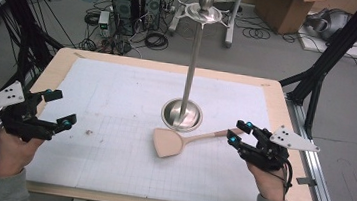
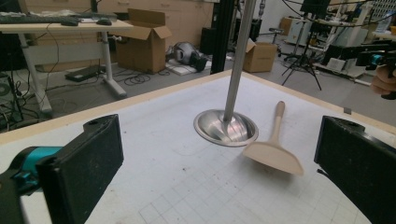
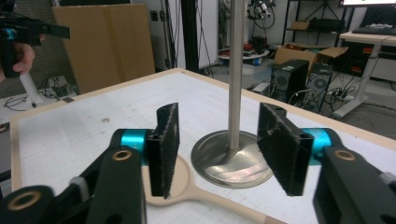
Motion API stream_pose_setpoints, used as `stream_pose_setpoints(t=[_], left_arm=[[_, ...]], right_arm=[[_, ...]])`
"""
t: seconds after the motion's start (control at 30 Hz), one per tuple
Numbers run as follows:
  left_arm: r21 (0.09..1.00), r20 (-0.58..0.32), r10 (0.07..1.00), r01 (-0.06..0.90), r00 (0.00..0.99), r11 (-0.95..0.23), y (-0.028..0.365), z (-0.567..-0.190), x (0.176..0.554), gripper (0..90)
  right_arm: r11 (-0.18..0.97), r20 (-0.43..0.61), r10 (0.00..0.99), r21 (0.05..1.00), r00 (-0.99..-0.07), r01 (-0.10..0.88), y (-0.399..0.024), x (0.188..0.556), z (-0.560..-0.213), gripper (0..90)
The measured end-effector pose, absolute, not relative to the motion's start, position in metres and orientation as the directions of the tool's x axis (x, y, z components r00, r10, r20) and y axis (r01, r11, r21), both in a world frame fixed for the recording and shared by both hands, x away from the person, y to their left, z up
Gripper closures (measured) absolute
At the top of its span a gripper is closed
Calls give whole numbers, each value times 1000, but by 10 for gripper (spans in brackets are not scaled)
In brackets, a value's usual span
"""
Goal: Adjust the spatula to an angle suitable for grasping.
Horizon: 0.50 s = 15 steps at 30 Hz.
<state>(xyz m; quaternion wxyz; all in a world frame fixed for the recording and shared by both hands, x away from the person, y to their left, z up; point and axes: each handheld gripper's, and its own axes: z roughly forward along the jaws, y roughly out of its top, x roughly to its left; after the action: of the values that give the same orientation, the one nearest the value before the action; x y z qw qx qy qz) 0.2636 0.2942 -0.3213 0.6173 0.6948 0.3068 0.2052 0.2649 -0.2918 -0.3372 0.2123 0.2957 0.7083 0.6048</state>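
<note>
Jaws of the right gripper (image 1: 237, 132) stand partly apart, with nothing between the pads. In the right gripper view, the handle of the wooden spatula (image 3: 196, 193) runs across low down, under and in front of those jaws, so the gripper is just above the stick end and not yet on it.

From the high view, the spatula (image 1: 182, 140) lies flat on the white mat (image 1: 116, 104). Its long line goes slanted: the flat wide end sits near the middle of the table, and the thin handle points out toward the right gripper. The handle tip is just beside the right jaws. The wide end lies close to the round foot of the shiny metal stand (image 1: 181, 115), maybe touching it.

Across the mat, the left gripper (image 1: 61, 108) is held wide open and empty, well apart from the spatula. So I think the right hand is the one to pick it up, by the handle.
</note>
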Motion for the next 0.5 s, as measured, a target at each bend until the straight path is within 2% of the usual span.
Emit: stream_pose_setpoints(t=[0.13,0.23,0.5], left_arm=[[982,-94,679,179,728,-57,294,-322,264,17],[982,-95,681,182,726,-58,294,-323,263,17],[981,-98,689,186,718,-55,297,-324,261,17]], right_arm=[[91,52,685,983,-726,157,-290,266,-339,576],[101,61,688,979,-723,179,-287,269,-341,652],[152,54,690,964,-722,218,-279,278,-346,712]])
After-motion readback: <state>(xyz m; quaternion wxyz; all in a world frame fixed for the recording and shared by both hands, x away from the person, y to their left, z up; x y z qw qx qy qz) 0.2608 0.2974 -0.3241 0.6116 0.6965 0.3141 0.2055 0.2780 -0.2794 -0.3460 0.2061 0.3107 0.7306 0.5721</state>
